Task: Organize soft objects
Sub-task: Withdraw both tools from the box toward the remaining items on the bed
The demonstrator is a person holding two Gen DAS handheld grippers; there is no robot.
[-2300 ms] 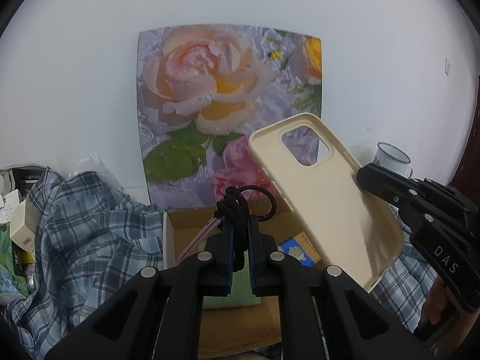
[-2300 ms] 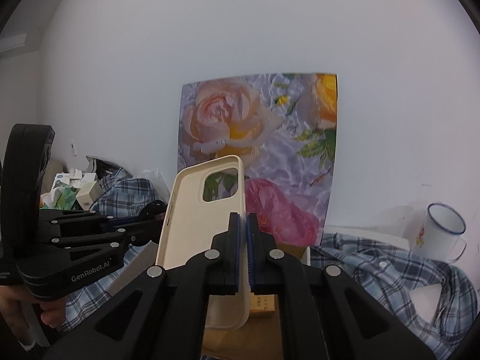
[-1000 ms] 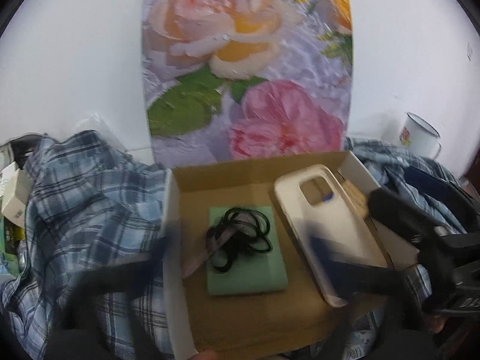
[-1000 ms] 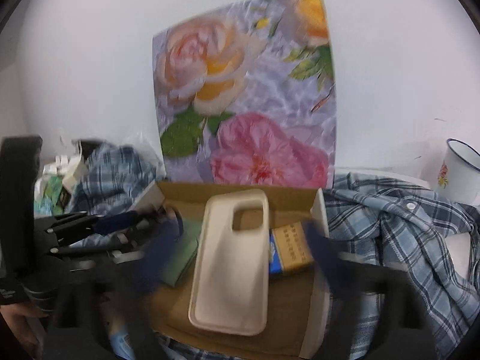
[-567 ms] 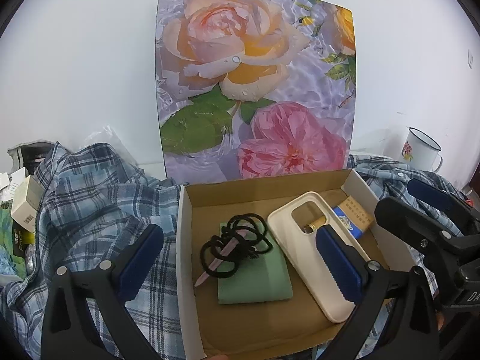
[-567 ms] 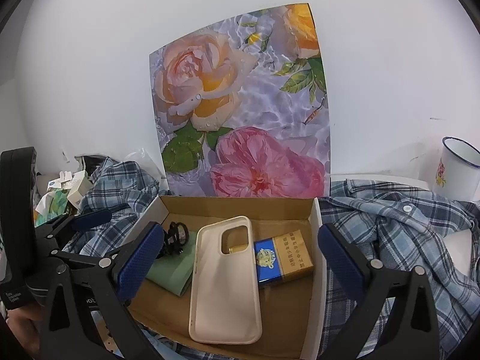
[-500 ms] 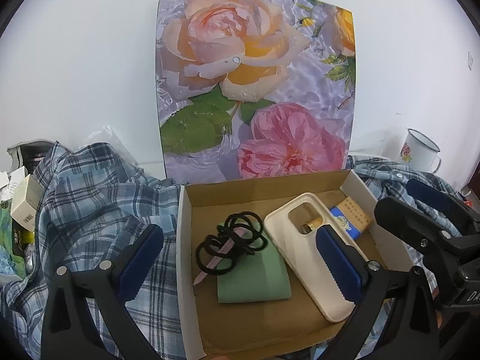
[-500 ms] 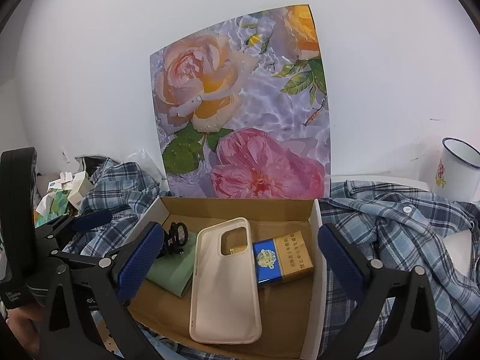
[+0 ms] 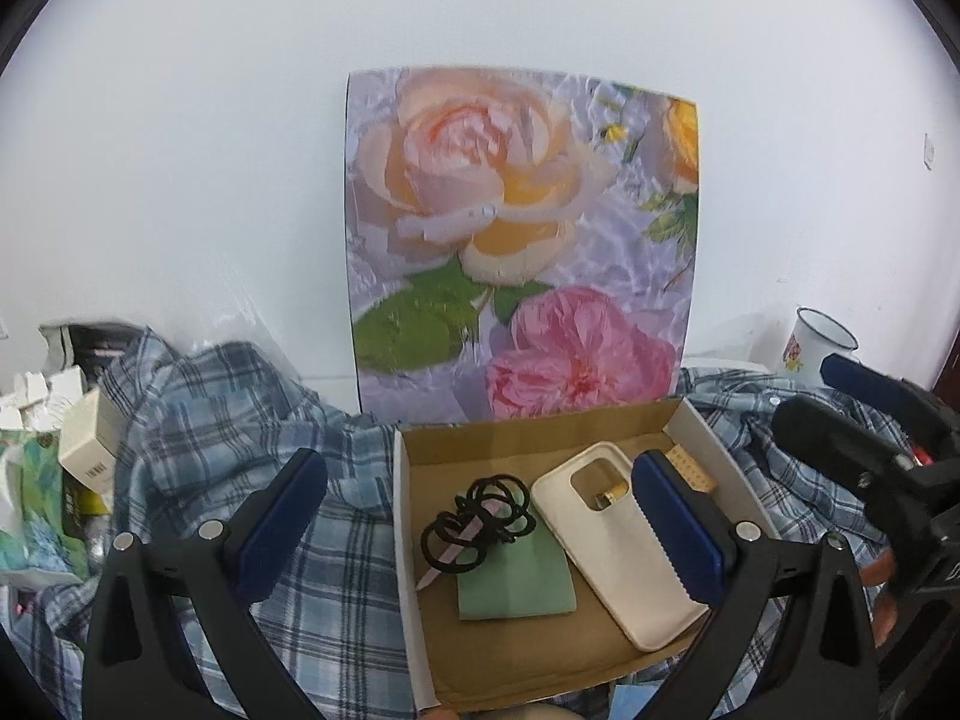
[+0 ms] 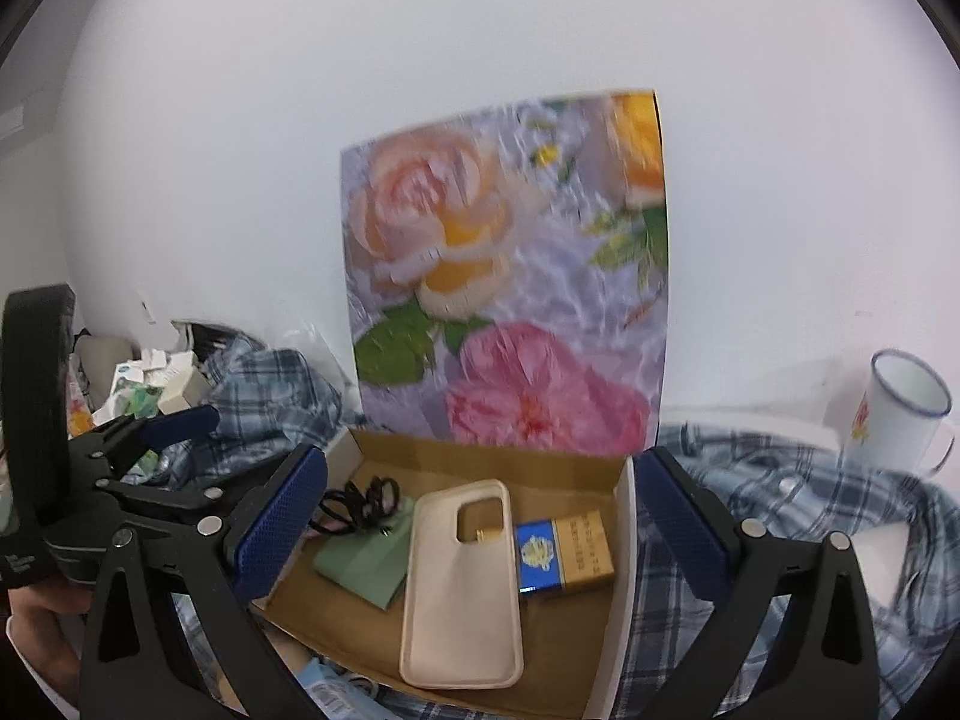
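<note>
The left gripper (image 9: 480,516) hangs above the near edge of a shallow brown cardboard box (image 9: 414,570), its blue-padded jaws spread wide with nothing between them. The right gripper (image 10: 480,516) hangs likewise, fully spread and empty; its jaws have just been opening, with nothing caught in them.

Inside the box, a cream silicone phone case (image 10: 459,588) lies flat, face up, in the middle. A blue and gold cigarette pack (image 10: 564,552) sits just to its right, partly tucked under the case's edge. To the left lies a folded sage-green cloth (image 9: 516,582), and on its far end rests a tangle of black elastic hair ties with a thin pink stick (image 9: 477,519).

Beyond the box, a rose-patterned board (image 9: 522,240) leans on the white wall. A crumpled blue plaid shirt (image 9: 228,420) spreads to both sides, and a white enamel mug (image 10: 900,414) stands far right.

The case and ties seem placed. The next soft thing is probably the shirt: it would be best to pinch a thick fold, not a single layer, and lift clear of the box wall so nothing inside gets dragged.
</note>
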